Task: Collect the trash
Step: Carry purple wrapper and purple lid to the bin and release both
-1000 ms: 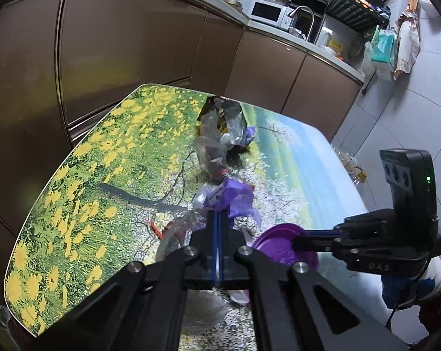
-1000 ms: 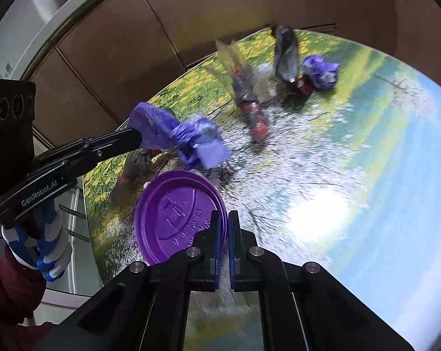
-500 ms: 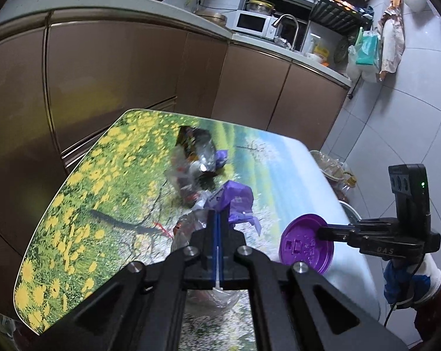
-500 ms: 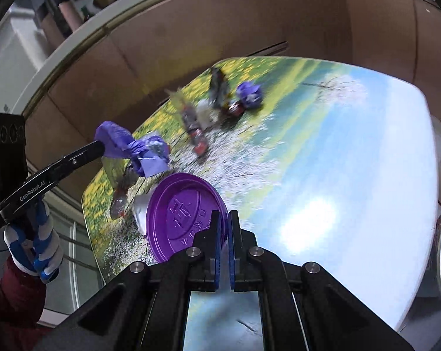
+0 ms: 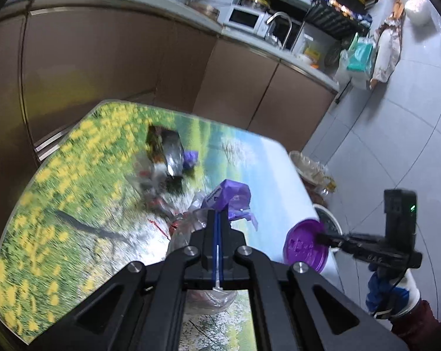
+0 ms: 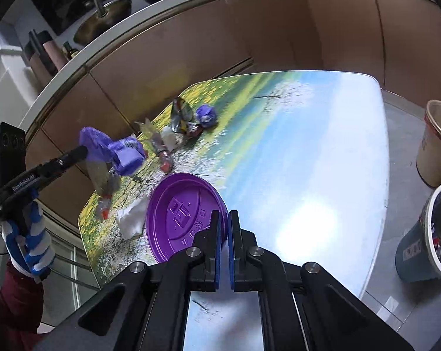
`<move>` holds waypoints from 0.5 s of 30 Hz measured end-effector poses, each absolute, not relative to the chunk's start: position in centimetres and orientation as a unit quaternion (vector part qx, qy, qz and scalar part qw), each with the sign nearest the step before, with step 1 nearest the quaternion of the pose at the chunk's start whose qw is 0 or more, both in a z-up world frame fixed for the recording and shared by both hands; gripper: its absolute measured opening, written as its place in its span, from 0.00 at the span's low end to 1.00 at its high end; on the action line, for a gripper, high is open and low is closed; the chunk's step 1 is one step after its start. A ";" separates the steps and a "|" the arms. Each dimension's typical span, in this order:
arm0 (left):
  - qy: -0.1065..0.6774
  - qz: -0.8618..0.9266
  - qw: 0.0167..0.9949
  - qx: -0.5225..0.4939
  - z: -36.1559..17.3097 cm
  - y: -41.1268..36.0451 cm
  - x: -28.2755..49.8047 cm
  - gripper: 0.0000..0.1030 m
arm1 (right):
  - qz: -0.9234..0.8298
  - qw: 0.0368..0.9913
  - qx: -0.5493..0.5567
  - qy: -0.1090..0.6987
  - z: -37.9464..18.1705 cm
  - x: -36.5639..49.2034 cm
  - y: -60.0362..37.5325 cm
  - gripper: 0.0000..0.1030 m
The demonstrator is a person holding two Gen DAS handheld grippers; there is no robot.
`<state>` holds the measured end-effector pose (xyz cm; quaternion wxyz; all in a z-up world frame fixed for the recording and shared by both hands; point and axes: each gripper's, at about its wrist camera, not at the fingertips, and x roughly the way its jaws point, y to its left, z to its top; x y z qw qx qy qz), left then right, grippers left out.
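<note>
Purple lid pinched by right gripper; left gripper holds purple wrapper.

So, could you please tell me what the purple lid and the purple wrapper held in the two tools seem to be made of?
The purple lid in the right tool looks like rigid moulded plastic, semi-glossy, with embossed lettering and a raised rim. The purple wrapper in the left tool appears to be thin plastic film, crumpled and printed, though paper cannot be ruled out.
</note>
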<state>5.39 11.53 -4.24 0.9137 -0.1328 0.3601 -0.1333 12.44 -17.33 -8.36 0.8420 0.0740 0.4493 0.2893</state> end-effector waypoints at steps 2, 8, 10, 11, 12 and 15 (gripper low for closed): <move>0.374 -0.137 0.908 -0.131 -5.3 11.0 5.7 0.00 | 0.287 0.843 0.076 0.449 -8.4 12.4 -17.8 0.04; 0.411 -0.143 0.895 -0.096 -7.7 9.1 6.5 0.00 | 0.280 0.844 0.081 0.450 -8.7 12.4 -18.5 0.04; 0.417 -0.144 0.894 -0.082 -8.1 8.6 6.6 0.00 | 0.279 0.844 0.084 0.450 -8.8 12.5 -18.6 0.04; 0.417 -0.141 0.895 -0.072 -8.1 8.4 6.7 0.02 | 0.279 0.844 0.084 0.450 -8.9 12.5 -18.6 0.04; 0.419 -0.141 0.895 -0.057 -8.2 8.0 6.7 0.02 | 0.278 0.844 0.085 0.451 -8.9 12.4 -18.5 0.04; 0.421 -0.145 0.895 -0.036 -8.3 7.1 7.0 0.03 | 0.278 0.843 0.087 0.452 -9.1 12.5 -18.6 0.04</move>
